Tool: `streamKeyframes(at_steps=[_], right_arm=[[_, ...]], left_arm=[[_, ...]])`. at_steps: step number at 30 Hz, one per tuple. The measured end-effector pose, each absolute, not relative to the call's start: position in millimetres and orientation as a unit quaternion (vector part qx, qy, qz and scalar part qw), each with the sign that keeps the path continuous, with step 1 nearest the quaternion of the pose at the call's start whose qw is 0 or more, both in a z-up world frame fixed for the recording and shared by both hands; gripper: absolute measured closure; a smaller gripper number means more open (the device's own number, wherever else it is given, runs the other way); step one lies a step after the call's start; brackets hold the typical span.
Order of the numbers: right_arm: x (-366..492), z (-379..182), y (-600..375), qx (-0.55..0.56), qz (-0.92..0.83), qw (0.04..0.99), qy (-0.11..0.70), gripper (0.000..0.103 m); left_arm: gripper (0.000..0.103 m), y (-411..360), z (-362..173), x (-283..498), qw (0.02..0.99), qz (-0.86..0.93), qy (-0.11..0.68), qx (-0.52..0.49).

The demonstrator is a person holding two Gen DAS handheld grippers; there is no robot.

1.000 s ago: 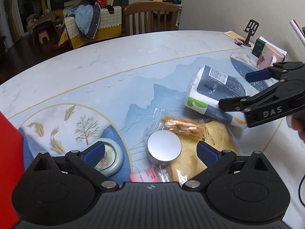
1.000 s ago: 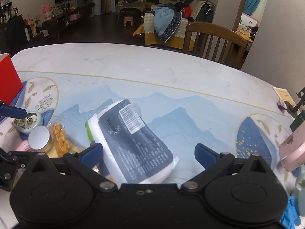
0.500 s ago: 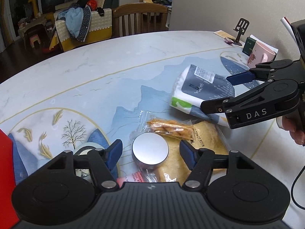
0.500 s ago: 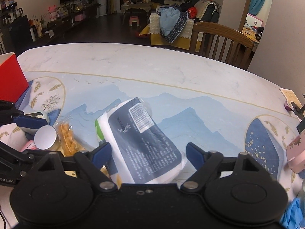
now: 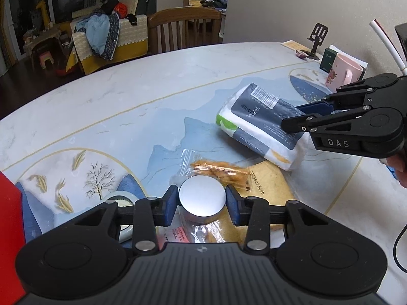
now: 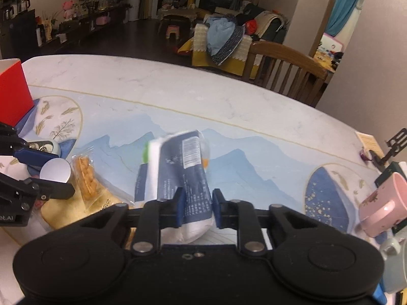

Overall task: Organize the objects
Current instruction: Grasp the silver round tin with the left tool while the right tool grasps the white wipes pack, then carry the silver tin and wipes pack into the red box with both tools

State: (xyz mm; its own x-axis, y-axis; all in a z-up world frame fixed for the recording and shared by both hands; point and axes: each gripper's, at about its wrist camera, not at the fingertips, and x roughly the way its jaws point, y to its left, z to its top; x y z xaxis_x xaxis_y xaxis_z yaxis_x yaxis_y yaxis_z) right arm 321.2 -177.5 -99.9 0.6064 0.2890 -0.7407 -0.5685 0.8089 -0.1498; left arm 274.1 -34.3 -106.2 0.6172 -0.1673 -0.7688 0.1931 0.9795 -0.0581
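The left tongs (image 5: 202,204) are closing, their blue pads pressed against both sides of a round silver tin (image 5: 202,198) that sits on snack packets on the counter (image 5: 122,96). The right tongs (image 6: 195,209) are closing narrowly, pinching the near end of a soft tissue pack (image 6: 178,167), which is tipped on edge.

The table (image 5: 142,81) is patterned in marbled white and pale blue, with darker blue mountain shapes, gold outlines and gold fish beside a bare tree. On it, a tissue pack (image 5: 264,124) is coloured navy and white with a green patch and a white barcode label. Near the pack, a round tin (image 5: 202,198) is finished in plain silver, and orange-brown snacks are seen through a clear snack wrapper (image 5: 218,170). Beyond the pack, a pink mug (image 5: 343,72) is printed with red figures. A red box (image 6: 12,91) is seen at the table's edge.
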Motion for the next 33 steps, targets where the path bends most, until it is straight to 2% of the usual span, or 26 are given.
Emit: streamKeyframes(at_steps=[5, 8, 33], right_arm=[[311.2, -85.8, -184.9, -0.171, 0.235, 0.888, 0.357, 0.095], [303.3, -78.0, -188.4, -0.163, 0.231, 0.892, 0.351, 0.096], [204.1, -6.5, -164.3, -0.119, 0.271, 0.903, 0.312, 0.097]], left_arm=[[0.064, -33.0, -98.0, 268.1, 0.901, -0.099, 0.422, 0.008], [0.064, -32.7, -92.7, 263.1, 0.902, -0.100, 0.420, 0.006], [0.064, 12.2, -43.5, 196.0, 0.901, -0.121, 0.415, -0.043]])
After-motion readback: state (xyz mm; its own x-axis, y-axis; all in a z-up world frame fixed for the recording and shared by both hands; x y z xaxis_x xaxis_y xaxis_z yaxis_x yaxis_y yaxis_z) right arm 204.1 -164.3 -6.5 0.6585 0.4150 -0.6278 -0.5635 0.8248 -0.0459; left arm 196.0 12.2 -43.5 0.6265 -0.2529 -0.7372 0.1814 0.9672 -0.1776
